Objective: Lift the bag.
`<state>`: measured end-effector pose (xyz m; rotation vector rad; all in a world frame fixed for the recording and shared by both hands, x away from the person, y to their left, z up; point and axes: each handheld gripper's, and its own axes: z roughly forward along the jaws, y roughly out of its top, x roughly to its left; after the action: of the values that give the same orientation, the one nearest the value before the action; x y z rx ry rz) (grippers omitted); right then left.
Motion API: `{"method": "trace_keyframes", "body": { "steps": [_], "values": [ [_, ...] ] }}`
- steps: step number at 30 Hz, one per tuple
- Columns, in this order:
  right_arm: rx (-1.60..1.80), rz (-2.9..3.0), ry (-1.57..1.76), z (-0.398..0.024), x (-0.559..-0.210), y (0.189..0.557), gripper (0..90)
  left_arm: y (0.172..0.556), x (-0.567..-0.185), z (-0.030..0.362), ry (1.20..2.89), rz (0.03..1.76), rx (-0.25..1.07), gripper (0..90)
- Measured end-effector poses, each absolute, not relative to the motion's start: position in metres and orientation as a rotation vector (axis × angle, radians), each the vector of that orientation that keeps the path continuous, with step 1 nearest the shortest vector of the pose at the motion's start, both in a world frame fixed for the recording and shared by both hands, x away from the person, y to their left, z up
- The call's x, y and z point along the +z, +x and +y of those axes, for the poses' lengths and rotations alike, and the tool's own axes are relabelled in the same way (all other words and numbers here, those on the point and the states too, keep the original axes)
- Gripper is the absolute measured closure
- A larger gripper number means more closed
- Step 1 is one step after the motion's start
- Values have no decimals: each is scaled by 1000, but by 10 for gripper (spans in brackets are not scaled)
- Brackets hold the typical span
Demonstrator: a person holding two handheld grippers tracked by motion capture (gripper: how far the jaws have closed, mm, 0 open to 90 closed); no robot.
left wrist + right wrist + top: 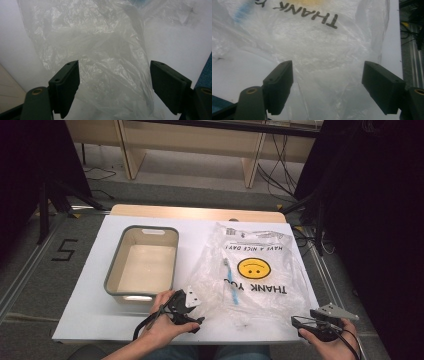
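A clear plastic bag [255,265] with a yellow smiley and "THANK YOU" print lies flat on the white table [85,310]. A blue toothbrush [231,281] lies in its left half; whether it is inside or on top I cannot tell. My left gripper [196,314] rests at the bag's near left corner. Its jaws stand wide apart in the left gripper view [115,67], with crumpled bag film [100,45] running between them, untouched by the pads. My right gripper [300,321] sits at the near right corner, also open [328,66] over the bag [324,45].
A grey-rimmed rectangular basin [114,270] stands left of the bag, close to my left hand. The table's front edge runs just under both hands. Beyond the table are floor cables and wooden furniture legs.
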<state>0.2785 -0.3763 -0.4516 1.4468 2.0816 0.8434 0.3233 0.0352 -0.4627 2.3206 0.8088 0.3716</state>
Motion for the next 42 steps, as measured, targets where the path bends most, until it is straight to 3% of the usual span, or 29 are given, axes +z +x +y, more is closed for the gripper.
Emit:
{"method": "trace_keyframes", "body": {
  "steps": [11,30,42],
  "values": [
    [737,2183,1478,-377,-465,278,173,324,-470,34,2351,844,353,274],
    [679,2280,1460,-375,-473,280,245,334,-480,39,2369,909,248,383],
    [671,2261,1464,-377,-470,281,518,340,-477,36,2393,879,229,608]
  ]
}}
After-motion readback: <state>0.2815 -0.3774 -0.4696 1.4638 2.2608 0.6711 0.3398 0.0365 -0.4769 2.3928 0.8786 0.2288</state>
